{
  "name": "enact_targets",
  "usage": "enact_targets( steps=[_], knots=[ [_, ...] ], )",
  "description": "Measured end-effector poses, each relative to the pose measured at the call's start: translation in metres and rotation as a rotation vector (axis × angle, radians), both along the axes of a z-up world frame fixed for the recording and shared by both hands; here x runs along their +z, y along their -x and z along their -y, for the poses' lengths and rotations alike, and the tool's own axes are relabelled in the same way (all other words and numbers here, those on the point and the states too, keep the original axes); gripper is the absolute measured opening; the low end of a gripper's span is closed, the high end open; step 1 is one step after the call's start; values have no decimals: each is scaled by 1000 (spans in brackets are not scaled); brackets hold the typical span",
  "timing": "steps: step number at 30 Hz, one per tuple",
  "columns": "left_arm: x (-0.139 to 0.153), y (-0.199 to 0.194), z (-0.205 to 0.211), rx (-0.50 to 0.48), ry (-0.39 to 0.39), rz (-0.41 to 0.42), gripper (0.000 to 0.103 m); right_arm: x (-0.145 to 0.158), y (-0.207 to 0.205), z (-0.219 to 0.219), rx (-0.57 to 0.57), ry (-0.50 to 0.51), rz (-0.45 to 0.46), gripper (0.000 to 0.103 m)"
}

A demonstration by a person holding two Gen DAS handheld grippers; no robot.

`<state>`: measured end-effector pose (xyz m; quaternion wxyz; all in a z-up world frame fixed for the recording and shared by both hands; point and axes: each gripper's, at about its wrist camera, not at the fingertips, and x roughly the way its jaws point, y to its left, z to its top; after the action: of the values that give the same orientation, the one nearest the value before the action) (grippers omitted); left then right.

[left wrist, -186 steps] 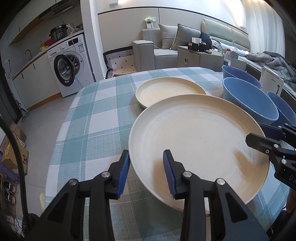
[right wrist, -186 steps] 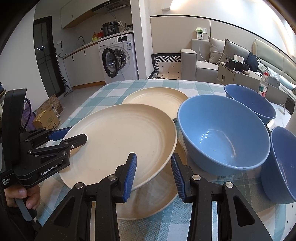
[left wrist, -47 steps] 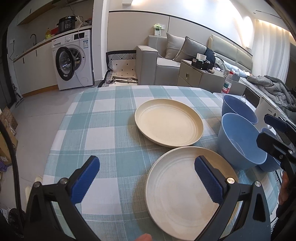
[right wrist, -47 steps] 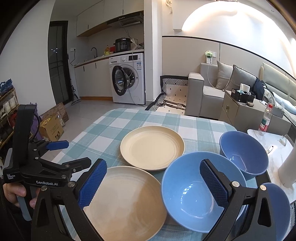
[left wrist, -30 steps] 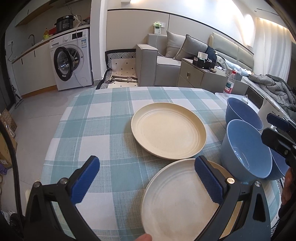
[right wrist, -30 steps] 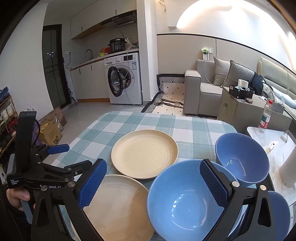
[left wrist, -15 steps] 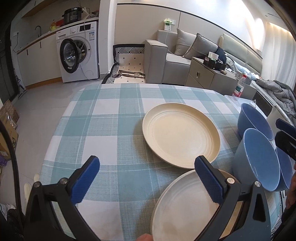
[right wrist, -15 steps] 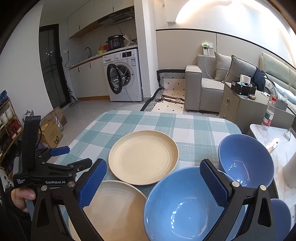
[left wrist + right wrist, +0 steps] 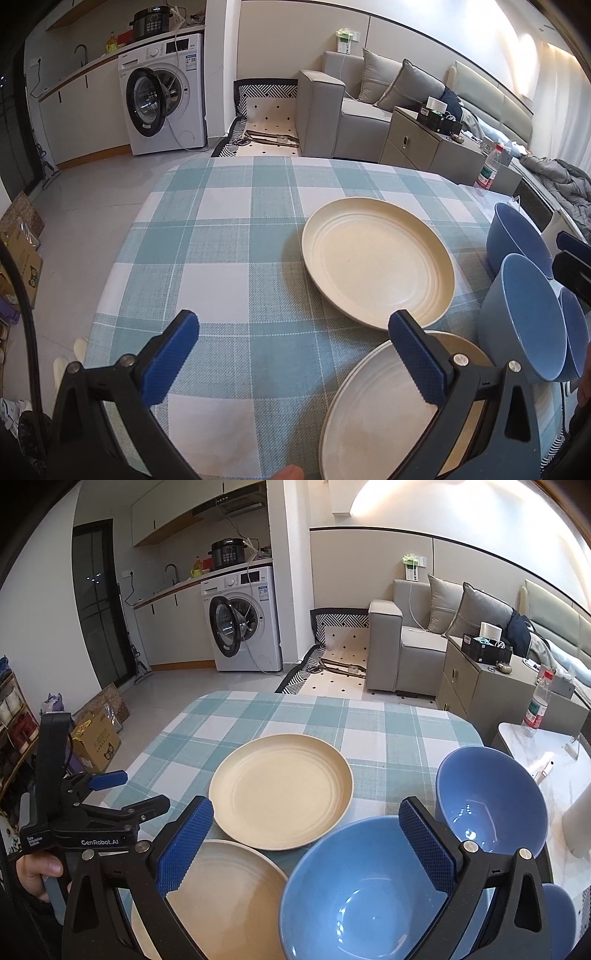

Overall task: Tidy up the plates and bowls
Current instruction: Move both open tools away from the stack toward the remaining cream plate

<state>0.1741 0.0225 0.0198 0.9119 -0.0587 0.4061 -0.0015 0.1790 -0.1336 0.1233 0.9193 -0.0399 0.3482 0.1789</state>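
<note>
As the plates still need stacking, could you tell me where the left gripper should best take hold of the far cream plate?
Probably the raised near rim of the far cream plate, approached low from the front-left; it lies flat, and bowls crowd its right.

The near plate (image 9: 373, 417) runs off the lower edge in the left wrist view, its right part covered by the left tool's (image 9: 295, 354) finger, and a second rim under it cannot be told as a separate plate. A third blue bowl (image 9: 559, 915) shows only as a sliver behind the right tool's (image 9: 306, 843) arm. The hand (image 9: 37, 871) on the left tool's handle is cut by the frame edge.
</note>
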Motion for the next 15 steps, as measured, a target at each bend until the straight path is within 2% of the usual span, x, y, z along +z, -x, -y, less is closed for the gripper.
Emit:
enact_targets(
  steps=[15],
  knots=[
    [0,-20,-8,18,-5,-27,103,5,-30,0,6,18,-31,102]
  ],
)
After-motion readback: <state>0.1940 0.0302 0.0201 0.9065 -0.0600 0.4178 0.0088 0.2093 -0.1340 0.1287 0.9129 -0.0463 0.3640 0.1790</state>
